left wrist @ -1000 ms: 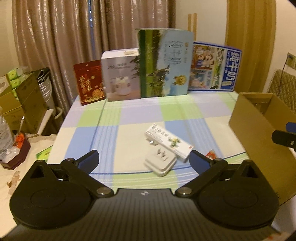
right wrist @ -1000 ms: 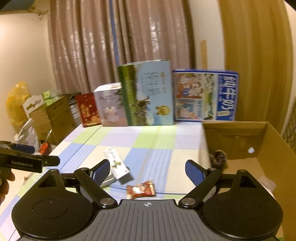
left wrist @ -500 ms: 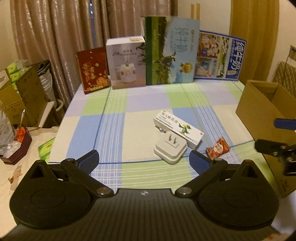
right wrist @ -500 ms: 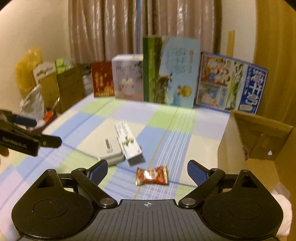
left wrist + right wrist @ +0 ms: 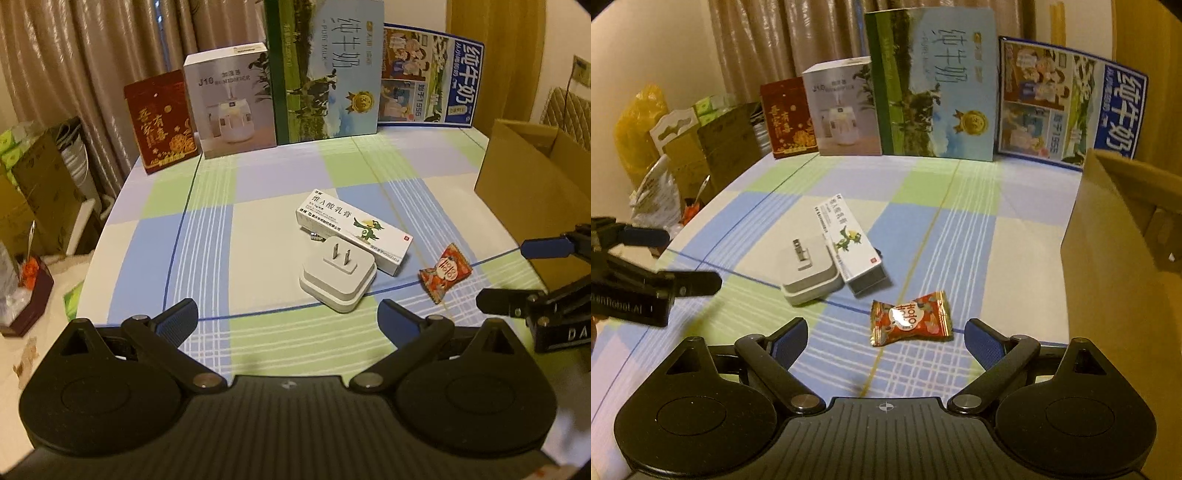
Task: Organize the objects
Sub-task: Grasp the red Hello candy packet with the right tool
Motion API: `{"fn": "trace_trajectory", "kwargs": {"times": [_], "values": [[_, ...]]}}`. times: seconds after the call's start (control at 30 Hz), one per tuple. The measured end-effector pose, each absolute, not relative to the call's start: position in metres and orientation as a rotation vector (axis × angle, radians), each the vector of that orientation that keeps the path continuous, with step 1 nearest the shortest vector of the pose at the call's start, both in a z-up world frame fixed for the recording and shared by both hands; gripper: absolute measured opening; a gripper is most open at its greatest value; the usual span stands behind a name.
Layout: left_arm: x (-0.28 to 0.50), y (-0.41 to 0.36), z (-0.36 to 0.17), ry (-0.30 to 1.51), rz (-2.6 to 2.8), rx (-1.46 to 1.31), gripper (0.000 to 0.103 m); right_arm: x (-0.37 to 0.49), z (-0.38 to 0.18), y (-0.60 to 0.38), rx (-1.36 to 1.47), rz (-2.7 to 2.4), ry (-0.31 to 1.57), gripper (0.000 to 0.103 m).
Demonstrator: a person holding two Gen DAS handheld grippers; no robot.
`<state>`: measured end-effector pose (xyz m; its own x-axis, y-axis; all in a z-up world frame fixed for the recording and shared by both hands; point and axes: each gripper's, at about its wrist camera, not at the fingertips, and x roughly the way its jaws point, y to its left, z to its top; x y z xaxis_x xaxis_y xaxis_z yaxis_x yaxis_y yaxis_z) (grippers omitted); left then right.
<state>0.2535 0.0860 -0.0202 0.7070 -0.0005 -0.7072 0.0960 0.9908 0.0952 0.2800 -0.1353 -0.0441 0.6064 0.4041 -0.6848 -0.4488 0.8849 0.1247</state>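
A white plug adapter (image 5: 338, 275) lies prongs up on the checked tablecloth, touching a long white ointment box (image 5: 352, 230). A red candy wrapper (image 5: 445, 271) lies to their right. In the right wrist view the candy (image 5: 910, 317) sits just ahead of my open, empty right gripper (image 5: 886, 332), with the adapter (image 5: 810, 273) and ointment box (image 5: 849, 243) further left. My left gripper (image 5: 288, 317) is open and empty, just short of the adapter. An open cardboard box (image 5: 532, 184) stands at the right, its inside hidden.
Several upright boxes line the table's far edge: a red one (image 5: 160, 122), a white humidifier box (image 5: 232, 103), a tall milk carton (image 5: 325, 70) and a blue milk carton (image 5: 428, 77). Cartons and bags (image 5: 33, 184) stand off the table's left side.
Both grippers have tilted down and moved closer to the table. The right gripper swung away from the cardboard box toward the candy. The objects have not moved.
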Motion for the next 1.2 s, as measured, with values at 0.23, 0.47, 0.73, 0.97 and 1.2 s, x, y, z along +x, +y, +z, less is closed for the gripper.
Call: {"fn": "trace_trajectory", "kwargs": {"times": [0.23,0.47,0.73,0.97,1.2], "values": [[0.267,0.083,-0.037,0.801,-0.066,0.122,0.1,0.294,-0.066,-0.131,-0.093,0.484,0.759,0.089],[0.274,0.071,-0.041,0.785,-0.093,0.128,0.1,0.305,-0.087,-0.125,-0.157,0.48,0.74,0.081],[0.284,0.06,-0.055,0.779,-0.147,0.165,0.1,0.316,-0.1,-0.128,-0.154,0.484,0.754,0.076],[0.291,0.06,-0.063,0.794,-0.147,0.169,0.1,0.314,-0.107,-0.117,-0.238,0.515,0.734,0.071],[0.293,0.061,-0.067,0.807,-0.137,0.163,0.1,0.317,-0.106,-0.114,-0.269,0.499,0.724,0.056]]}}
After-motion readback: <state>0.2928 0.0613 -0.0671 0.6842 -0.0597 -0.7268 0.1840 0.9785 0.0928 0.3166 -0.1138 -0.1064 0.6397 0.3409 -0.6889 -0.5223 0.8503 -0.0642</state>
